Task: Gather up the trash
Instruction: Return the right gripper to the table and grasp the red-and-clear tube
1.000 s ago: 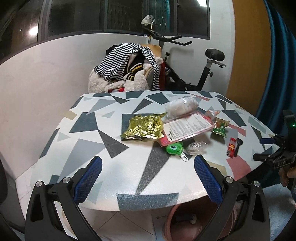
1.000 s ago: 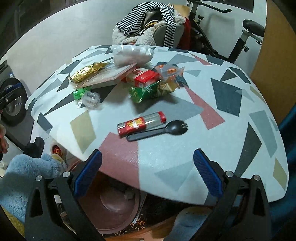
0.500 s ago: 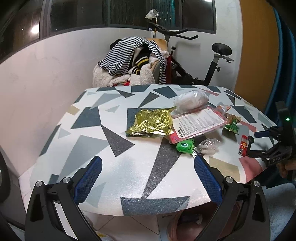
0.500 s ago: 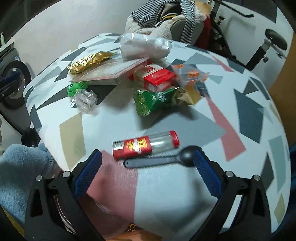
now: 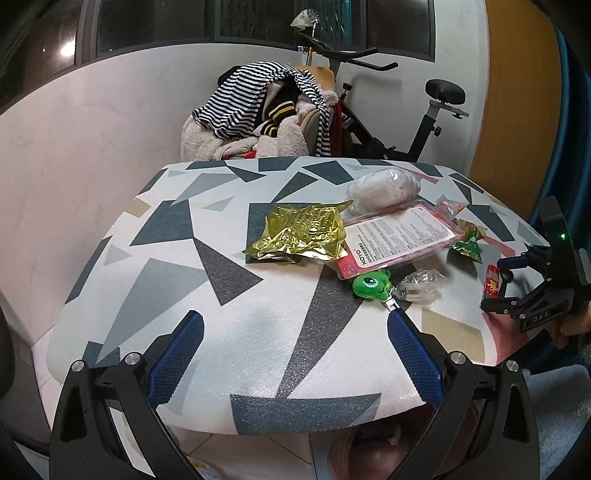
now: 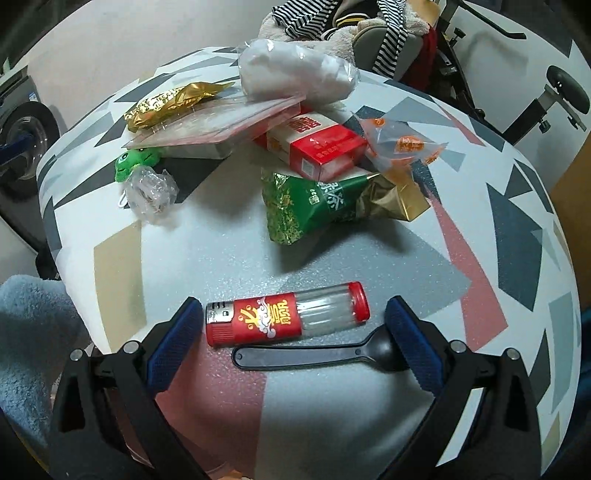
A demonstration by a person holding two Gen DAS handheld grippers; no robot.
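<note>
Left wrist view: patterned table [image 5: 229, 325] before a white wall, exercise bike [image 5: 388, 122] and heaped clothes [image 5: 266, 110] behind. Left gripper [image 5: 295, 354] spread wide over the table's near edge, empty. Right gripper [image 6: 291, 343] likewise spread wide, low over the table, flanking lighter [image 6: 286, 317] and black spoon [image 6: 314, 356]. Green wrapper [image 6: 314, 203] beyond lighter.

Beyond the patterned table [image 5: 155, 280] I see a chair [image 5: 321, 75] heaped with clothes [image 5: 255, 96], an exercise bike [image 5: 428, 122] beside it, dark windows [image 5: 147, 26] above. Possibly a washing machine [image 6: 26, 129] at far left.
</note>
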